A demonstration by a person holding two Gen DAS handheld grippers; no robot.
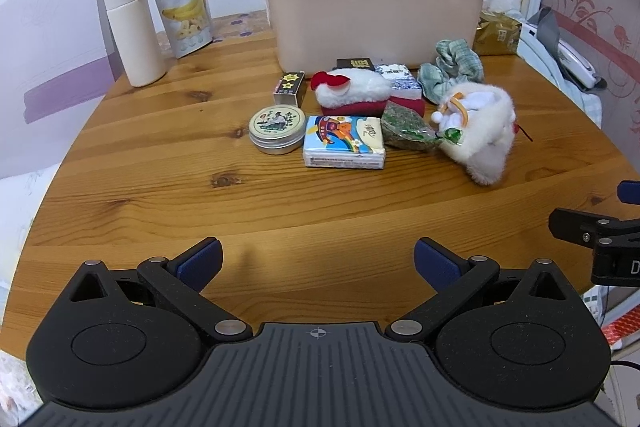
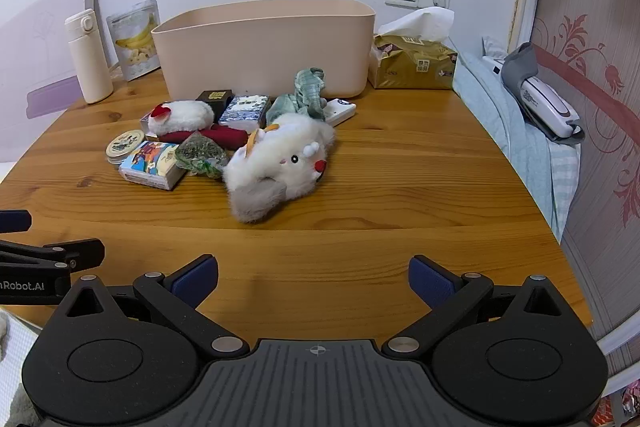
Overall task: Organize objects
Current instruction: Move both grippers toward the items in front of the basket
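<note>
wooden table [image 1: 160,187] | beige bin [image 1: 372,15] upright, inside hidden | items beside it

Round knotty pine tabletop [image 1: 160,163]: varnished wood, satin sheen. Beige rectangular bin [image 1: 372,19]: smooth matt plastic. Round silver tin [image 1: 276,129]: brushed metal, printed paper lid. Colourful tissue packet [image 1: 344,143]: glossy plastic film. White fluffy plush toy [image 2: 280,163]: long-pile synthetic fur. Green checked scrunchie [image 1: 452,67]: woven cloth. Cream cylindrical flask [image 1: 130,27]: matt coating. Banana-chip pouch [image 1: 186,11]: shiny foil.
</note>
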